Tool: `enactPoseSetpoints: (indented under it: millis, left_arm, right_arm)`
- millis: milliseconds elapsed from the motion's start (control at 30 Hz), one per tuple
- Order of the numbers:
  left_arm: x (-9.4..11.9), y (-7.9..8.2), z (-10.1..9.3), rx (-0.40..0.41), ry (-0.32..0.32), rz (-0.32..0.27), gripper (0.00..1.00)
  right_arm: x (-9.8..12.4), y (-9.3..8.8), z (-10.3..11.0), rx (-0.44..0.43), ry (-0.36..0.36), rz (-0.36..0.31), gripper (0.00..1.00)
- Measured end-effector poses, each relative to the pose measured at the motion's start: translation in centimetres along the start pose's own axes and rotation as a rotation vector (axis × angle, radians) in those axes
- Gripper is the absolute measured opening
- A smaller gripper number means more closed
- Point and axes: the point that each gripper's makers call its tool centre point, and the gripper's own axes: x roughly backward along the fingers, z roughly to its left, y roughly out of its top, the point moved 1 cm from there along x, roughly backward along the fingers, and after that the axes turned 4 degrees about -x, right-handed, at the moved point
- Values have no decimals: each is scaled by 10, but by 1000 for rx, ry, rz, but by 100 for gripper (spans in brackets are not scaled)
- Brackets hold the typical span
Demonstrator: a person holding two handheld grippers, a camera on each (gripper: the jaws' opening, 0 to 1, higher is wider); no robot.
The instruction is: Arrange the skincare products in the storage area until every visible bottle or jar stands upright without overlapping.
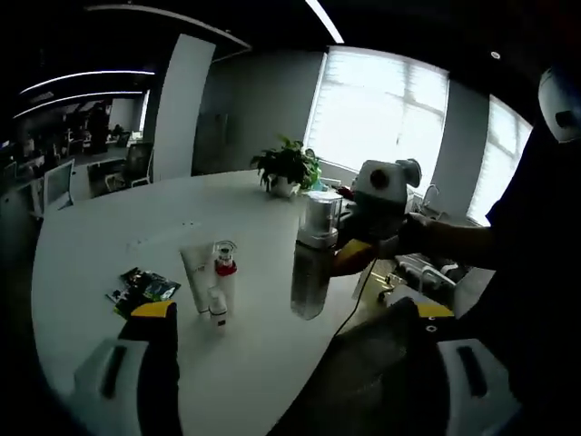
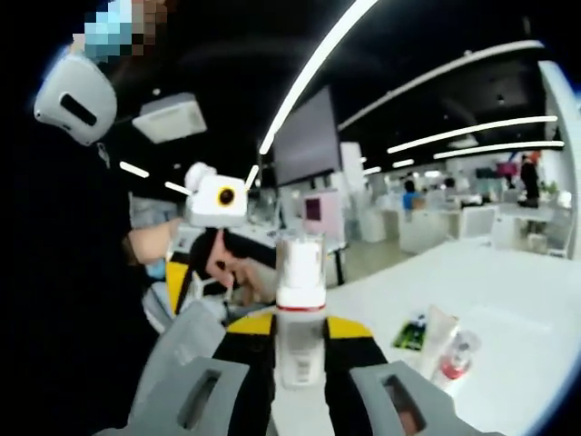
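The large white desk [image 1: 109, 236] with a rounded edge carries a small group of things near its front. A white squeeze tube [image 1: 194, 272] lies flat, and just beside it a clear bottle with a red collar [image 1: 224, 272] also seems to lie on its side, though the fisheye curve makes that hard to judge. A small white bottle [image 1: 217, 309] sits close in front of them. To their left lies a flat dark packet with green print [image 1: 143, 289]. Farther back, a green leafy plant in a white pot [image 1: 286, 173] stands upright on the desk.
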Motion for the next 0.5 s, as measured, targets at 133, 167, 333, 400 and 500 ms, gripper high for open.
enactPoseSetpoints:
  millis: [133, 167, 333, 400, 500]
  left_arm:
    - [1, -14, 6, 22, 26, 23, 99]
    - [2, -16, 5, 35, 24, 25, 99]
    - [0, -22, 4, 99, 28, -8, 99]
    - [0, -29, 6, 109, 45, 7, 99]
    - [1, -39, 10, 117, 58, 35, 99]
  right_arm:
    - [0, -5, -6, 13, -23, 11, 12]
    - [0, -7, -7, 16, -25, 12, 12]
    - [0, -17, -23, 14, -51, 4, 12]
    - [-1, -21, -30, 28, -63, 12, 12]
    - [-2, -29, -39, 40, -71, 20, 12]
